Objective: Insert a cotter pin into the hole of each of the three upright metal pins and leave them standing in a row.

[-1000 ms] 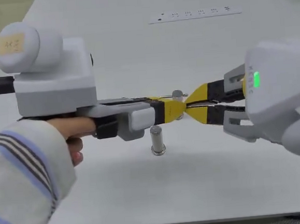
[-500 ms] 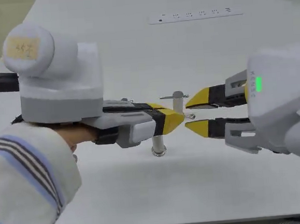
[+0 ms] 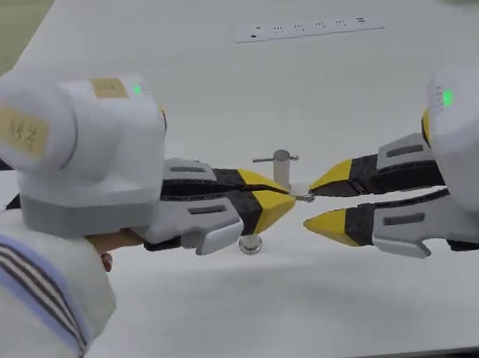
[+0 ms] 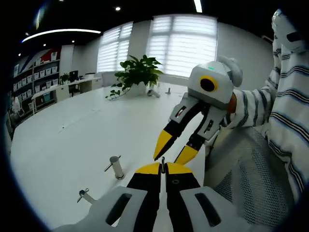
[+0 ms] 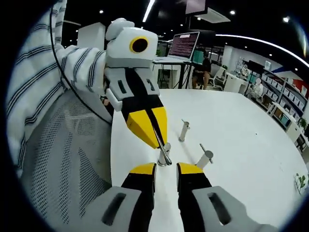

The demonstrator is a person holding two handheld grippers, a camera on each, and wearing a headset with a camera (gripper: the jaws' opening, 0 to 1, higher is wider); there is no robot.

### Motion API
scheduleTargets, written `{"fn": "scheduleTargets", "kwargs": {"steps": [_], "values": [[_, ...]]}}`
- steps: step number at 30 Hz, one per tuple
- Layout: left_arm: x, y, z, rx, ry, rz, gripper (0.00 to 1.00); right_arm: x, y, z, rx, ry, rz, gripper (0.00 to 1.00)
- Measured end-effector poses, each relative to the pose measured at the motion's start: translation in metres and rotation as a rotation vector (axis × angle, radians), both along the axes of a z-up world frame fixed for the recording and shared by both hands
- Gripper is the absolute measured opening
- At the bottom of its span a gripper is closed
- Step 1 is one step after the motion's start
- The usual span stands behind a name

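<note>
The left tool (image 4: 163,167) is pinching a thin cotter pin (image 4: 162,160) between its closed yellow tips. The right tool (image 4: 170,153) is facing it with jaws apart, and a striped sleeve (image 4: 285,96) is showing behind. Two metal pins (image 4: 116,167) are standing on the white counter (image 4: 72,140), each carrying a wire through its top.

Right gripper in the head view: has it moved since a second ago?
Yes. Judged against the power strip, the right gripper has drawn back slightly rightward, away from the upright pin, and its fingers have spread open.
</note>
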State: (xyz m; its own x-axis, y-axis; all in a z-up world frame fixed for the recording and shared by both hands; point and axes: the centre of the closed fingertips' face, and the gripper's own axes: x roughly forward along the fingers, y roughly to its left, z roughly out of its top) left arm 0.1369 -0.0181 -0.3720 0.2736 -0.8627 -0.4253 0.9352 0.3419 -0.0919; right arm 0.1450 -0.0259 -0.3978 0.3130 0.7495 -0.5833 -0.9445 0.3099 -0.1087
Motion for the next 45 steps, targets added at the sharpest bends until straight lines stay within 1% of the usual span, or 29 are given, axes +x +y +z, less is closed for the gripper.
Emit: {"fn": "scheduleTargets", "kwargs": {"steps": [2,3,4,5,6,8,11,13,14,15,17,21,22,26,30,33,34,35,36,39,42,45], "values": [[-0.002,-0.001,0.002,-0.013,-0.003,-0.005,0.00,-0.001,0.001,0.000,0.004,0.007,0.000,0.10],[-0.004,-0.002,0.004,-0.018,-0.013,-0.019,0.00,-0.003,0.001,0.000,0.004,0.010,0.004,0.09],[-0.005,-0.002,0.004,-0.015,-0.017,-0.027,0.00,-0.004,0.001,0.000,0.003,0.011,0.006,0.09],[-0.008,-0.003,0.004,-0.013,-0.011,-0.048,0.00,-0.005,0.002,-0.001,0.002,0.012,0.013,0.08],[-0.010,-0.004,0.002,-0.009,-0.011,-0.055,0.00,-0.005,0.002,-0.002,0.001,0.015,0.018,0.07],[-0.014,-0.004,-0.002,0.021,-0.022,-0.080,0.00,-0.007,0.002,-0.003,0.000,0.019,0.025,0.06],[-0.016,-0.004,-0.004,0.030,-0.035,-0.098,0.00,-0.011,0.003,-0.006,-0.004,0.030,0.039,0.06],[-0.018,-0.004,-0.005,0.041,-0.045,-0.115,0.00,-0.016,0.004,-0.007,-0.005,0.041,0.056,0.04],[-0.019,-0.004,-0.006,0.052,-0.054,-0.127,0.00,-0.017,0.004,-0.008,-0.006,0.045,0.063,0.02],[-0.020,-0.003,-0.008,0.072,-0.062,-0.140,0.00,-0.021,0.005,-0.009,-0.011,0.049,0.081,0.00],[-0.022,-0.001,-0.013,0.114,-0.081,-0.168,0.00,-0.024,0.007,-0.010,-0.018,0.051,0.089,0.00],[-0.025,0.000,-0.018,0.136,-0.077,-0.186,0.00,-0.029,0.007,-0.015,-0.046,0.049,0.137,0.00],[-0.025,0.000,-0.020,0.143,-0.080,-0.190,0.00,-0.029,0.008,-0.015,-0.047,0.048,0.137,0.00],[-0.030,0.003,-0.027,0.186,-0.087,-0.223,0.00,-0.034,0.009,-0.019,-0.062,0.056,0.175,0.00],[-0.033,0.005,-0.030,0.206,-0.079,-0.244,0.00,-0.041,0.010,-0.022,-0.078,0.057,0.217,0.00],[-0.034,0.006,-0.032,0.207,-0.065,-0.236,0.00,-0.043,0.012,-0.021,-0.067,0.063,0.211,0.00],[-0.033,0.006,-0.032,0.202,-0.056,-0.229,0.00,-0.043,0.012,-0.021,-0.069,0.057,0.212,0.00],[-0.033,0.006,-0.032,0.201,-0.055,-0.226,0.00,-0.043,0.012,-0.021,-0.071,0.052,0.213,0.00],[-0.033,0.006,-0.032,0.201,-0.056,-0.227,0.00,-0.043,0.012,-0.020,-0.071,0.053,0.212,0.00],[-0.030,0.006,-0.031,0.205,-0.078,-0.224,0.00,-0.040,0.012,-0.019,-0.059,0.051,0.197,0.00],[-0.025,0.007,-0.029,0.198,-0.081,-0.203,0.00,-0.036,0.011,-0.015,-0.032,0.059,0.172,0.00],[-0.019,0.009,-0.030,0.210,-0.092,-0.186,0.05,-0.032,0.011,-0.014,-0.012,0.062,0.151,0.00]]}}
